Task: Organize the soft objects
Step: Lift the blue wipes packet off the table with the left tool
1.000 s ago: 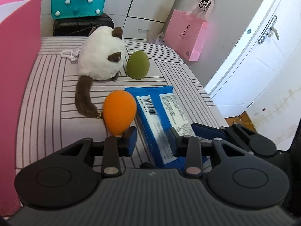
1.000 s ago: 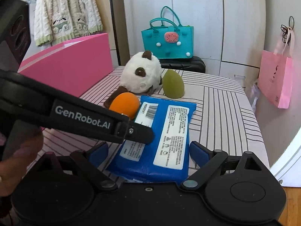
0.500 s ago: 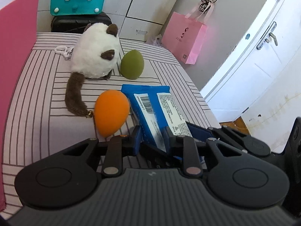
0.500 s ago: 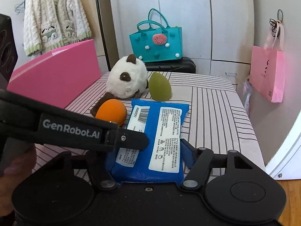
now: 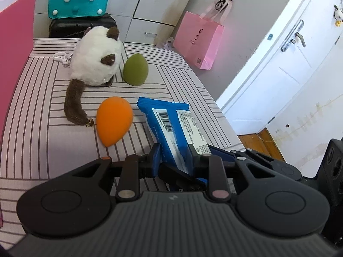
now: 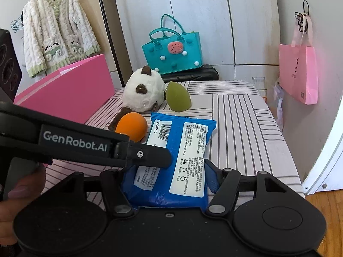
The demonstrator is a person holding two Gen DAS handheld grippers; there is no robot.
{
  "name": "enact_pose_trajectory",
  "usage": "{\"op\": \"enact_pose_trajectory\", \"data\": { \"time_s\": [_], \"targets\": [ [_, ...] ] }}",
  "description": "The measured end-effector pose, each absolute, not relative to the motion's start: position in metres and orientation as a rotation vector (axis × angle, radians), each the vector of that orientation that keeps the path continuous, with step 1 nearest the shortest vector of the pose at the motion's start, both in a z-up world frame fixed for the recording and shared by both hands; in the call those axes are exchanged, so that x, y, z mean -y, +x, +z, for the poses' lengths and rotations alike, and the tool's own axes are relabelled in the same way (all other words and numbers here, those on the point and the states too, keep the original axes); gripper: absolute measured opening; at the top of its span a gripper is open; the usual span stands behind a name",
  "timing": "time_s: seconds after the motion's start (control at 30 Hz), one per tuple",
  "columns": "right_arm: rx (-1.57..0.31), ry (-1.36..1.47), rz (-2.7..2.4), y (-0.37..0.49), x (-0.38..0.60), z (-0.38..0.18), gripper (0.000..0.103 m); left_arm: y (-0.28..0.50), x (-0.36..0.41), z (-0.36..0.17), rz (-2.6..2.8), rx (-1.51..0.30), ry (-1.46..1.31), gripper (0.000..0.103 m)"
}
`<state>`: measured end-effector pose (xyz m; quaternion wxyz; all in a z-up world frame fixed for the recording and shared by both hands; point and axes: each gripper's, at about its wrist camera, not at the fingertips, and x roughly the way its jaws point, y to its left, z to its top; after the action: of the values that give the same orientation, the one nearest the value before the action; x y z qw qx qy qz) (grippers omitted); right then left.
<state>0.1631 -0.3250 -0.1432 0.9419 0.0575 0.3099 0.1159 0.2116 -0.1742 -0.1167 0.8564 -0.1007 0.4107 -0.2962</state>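
A blue soft pack with white labels (image 5: 173,126) (image 6: 182,154) lies near the front of the striped table (image 5: 32,132). My left gripper (image 5: 174,159) is shut on its near left edge, which is tilted up. My right gripper (image 6: 169,176) is shut across the pack's near end, both pads pressing its sides. An orange egg-shaped sponge (image 5: 113,121) (image 6: 131,126) lies left of the pack. A green egg-shaped sponge (image 5: 135,69) (image 6: 178,98) and a white plush cat with a brown tail (image 5: 96,64) (image 6: 143,94) sit behind.
A pink box (image 6: 70,94) (image 5: 15,42) stands along the table's left side. A teal bag (image 6: 173,53) on a black case stands behind the table. A pink paper bag (image 6: 300,72) hangs at the right. The table's right edge (image 6: 285,150) drops to the floor.
Both grippers have closed onto the blue pack, which was lying flat between open fingers a second ago. The pack's left edge has lifted and tilted.
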Motion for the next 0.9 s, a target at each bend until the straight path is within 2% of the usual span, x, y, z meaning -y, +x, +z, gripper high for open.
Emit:
{"op": "enact_pose_trajectory", "data": {
  "time_s": [0.9],
  "targets": [
    [-0.601, 0.017, 0.373, 0.095, 0.296, -0.082, 0.068, 0.145, 0.125, -0.060, -0.732, -0.848, -0.158, 0.024]
  ]
}}
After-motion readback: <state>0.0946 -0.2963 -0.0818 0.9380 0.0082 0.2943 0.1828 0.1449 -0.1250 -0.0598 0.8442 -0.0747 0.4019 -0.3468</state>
